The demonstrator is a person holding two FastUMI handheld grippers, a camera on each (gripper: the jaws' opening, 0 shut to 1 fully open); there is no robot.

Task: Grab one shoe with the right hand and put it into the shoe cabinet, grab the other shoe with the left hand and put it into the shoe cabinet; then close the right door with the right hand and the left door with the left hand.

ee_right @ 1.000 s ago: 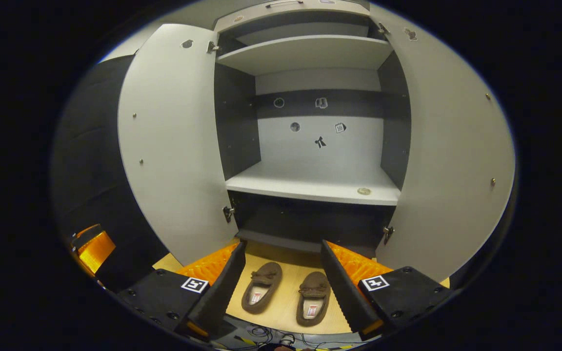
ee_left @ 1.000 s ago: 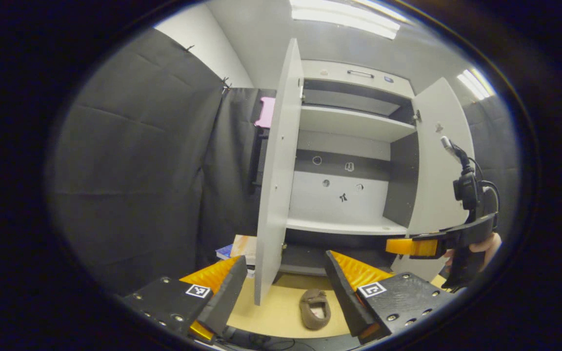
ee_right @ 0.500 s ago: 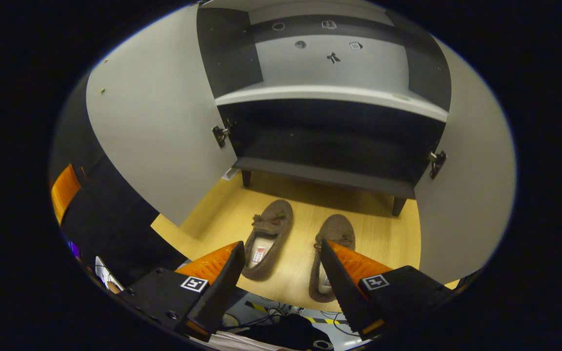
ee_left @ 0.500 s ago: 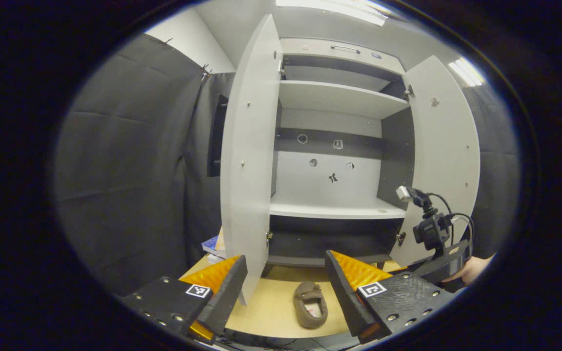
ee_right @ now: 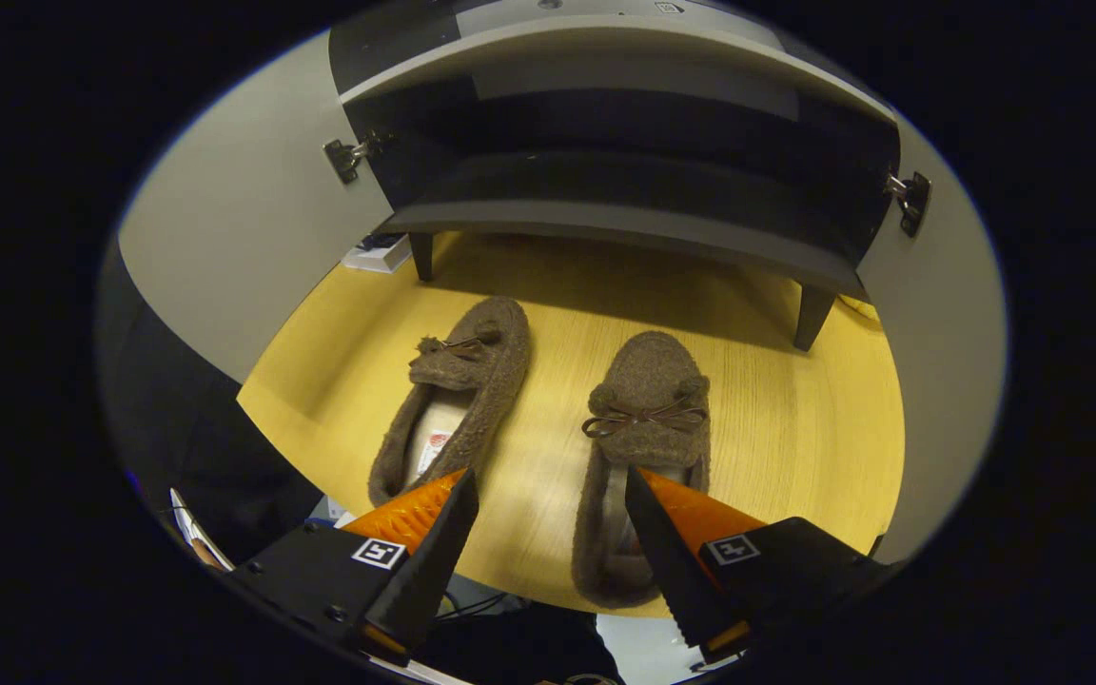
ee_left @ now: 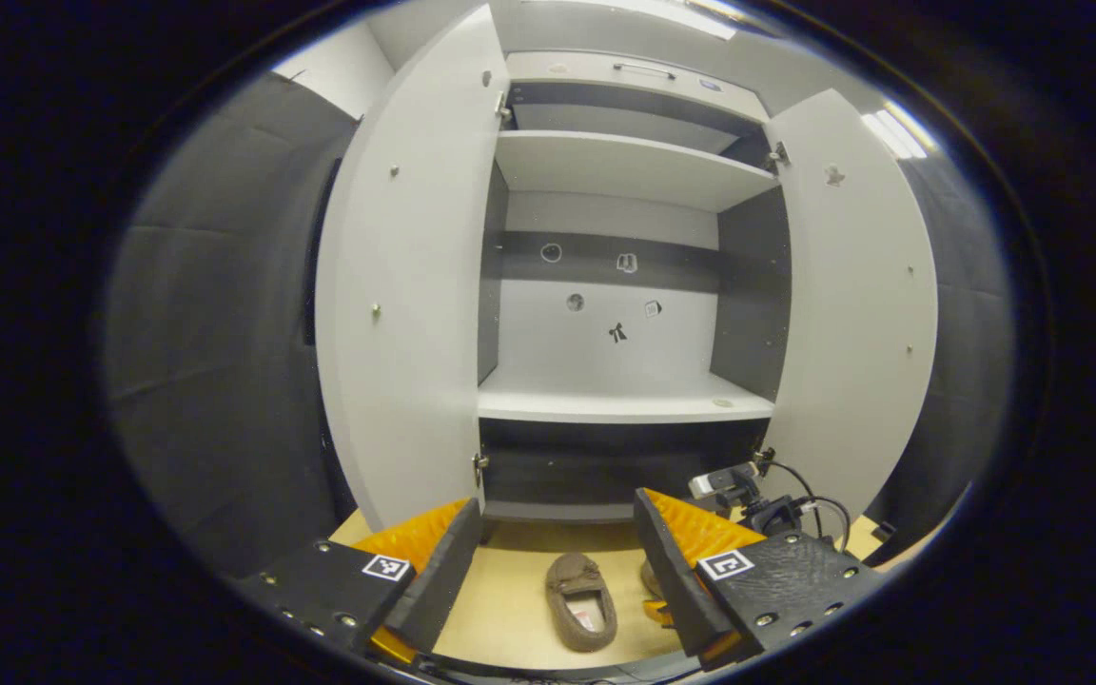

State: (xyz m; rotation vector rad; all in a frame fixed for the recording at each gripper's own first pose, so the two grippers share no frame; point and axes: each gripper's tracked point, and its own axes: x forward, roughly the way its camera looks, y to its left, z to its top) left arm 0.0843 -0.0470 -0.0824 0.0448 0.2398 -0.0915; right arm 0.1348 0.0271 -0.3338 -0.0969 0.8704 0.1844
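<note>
2 brown slippers lie side by side on the wooden floor (ee_right: 795,447) in front of the shoe cabinet (ee_left: 619,409), toes toward it, both doors swung wide so the shelves are ready. The right hand-held gripper (ee_right: 548,552) hangs low over the right shoe (ee_right: 648,409), jaws wide, gripping nothing. The left hand-held gripper (ee_left: 557,571) waits farther back, also wide and empty, above the left shoe (ee_left: 582,601).
</note>
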